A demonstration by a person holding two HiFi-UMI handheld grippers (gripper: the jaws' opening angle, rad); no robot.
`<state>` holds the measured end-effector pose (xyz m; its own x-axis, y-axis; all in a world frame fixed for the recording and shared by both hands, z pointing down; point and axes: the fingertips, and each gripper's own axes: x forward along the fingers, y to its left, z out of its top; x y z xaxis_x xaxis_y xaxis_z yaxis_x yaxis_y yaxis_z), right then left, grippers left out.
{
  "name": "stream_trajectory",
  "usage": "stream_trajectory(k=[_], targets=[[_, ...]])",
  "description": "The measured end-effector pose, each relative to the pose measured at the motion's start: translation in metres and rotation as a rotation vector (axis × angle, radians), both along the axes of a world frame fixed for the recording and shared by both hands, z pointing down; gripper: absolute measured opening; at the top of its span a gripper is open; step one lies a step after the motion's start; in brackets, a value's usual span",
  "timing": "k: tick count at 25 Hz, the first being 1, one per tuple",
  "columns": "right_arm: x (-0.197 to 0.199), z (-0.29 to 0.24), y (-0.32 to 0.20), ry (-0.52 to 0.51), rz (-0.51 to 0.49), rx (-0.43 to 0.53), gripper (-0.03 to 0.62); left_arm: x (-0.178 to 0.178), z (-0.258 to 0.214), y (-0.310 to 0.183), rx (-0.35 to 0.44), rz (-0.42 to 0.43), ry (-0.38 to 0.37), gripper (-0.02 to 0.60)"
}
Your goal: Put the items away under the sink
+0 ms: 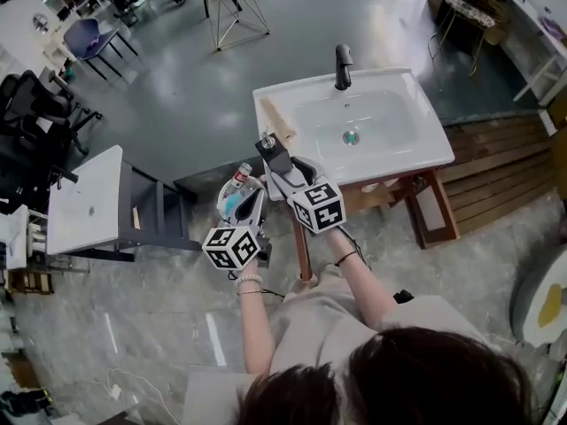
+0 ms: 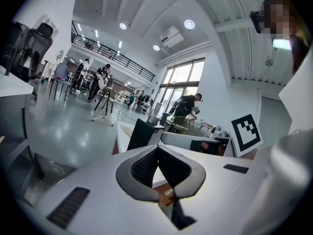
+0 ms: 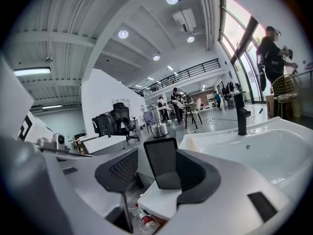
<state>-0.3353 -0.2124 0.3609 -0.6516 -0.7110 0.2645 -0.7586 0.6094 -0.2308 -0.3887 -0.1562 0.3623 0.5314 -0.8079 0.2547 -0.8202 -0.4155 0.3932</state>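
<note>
Right claw [image 3: 157, 166] has its jaws apart around a black slab-shaped item [image 3: 164, 163]. The left pad stands clear of the slab, so nothing is clamped, and the claw's own body cuts off the slab's base. Left claw [image 2: 157, 150] has its jaws together at the tips with nothing between them.

In the head view the white sink [image 1: 416, 149] lies at 1 o'clock from both claws, with a black tap [image 1: 342, 67] on its 12 o'clock edge. The space beneath it is hidden. The black item stands on the sink's 8 o'clock corner. At 9 o'clock from that corner and lower down is a red-labelled bottle [image 1: 240, 177], partly covered. What it rests on cannot be made out.
</note>
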Motion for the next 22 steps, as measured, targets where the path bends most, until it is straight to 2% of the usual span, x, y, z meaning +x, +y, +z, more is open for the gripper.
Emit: stream_trajectory(k=[4,9,22], targets=[[-0.005,0.005,-0.007,0.029,0.023,0.001,0.287,-0.005,0.005,-0.005,-0.015,0.009,0.006,0.003],[-0.009,0.013,-0.017,0.056,0.051,-0.004,0.325,-0.012,0.013,-0.009,-0.034,0.017,0.01,0.003],[-0.02,0.034,-0.041,0.128,0.09,-0.023,0.348,-0.028,0.024,-0.025,-0.063,0.033,0.024,0.003]])
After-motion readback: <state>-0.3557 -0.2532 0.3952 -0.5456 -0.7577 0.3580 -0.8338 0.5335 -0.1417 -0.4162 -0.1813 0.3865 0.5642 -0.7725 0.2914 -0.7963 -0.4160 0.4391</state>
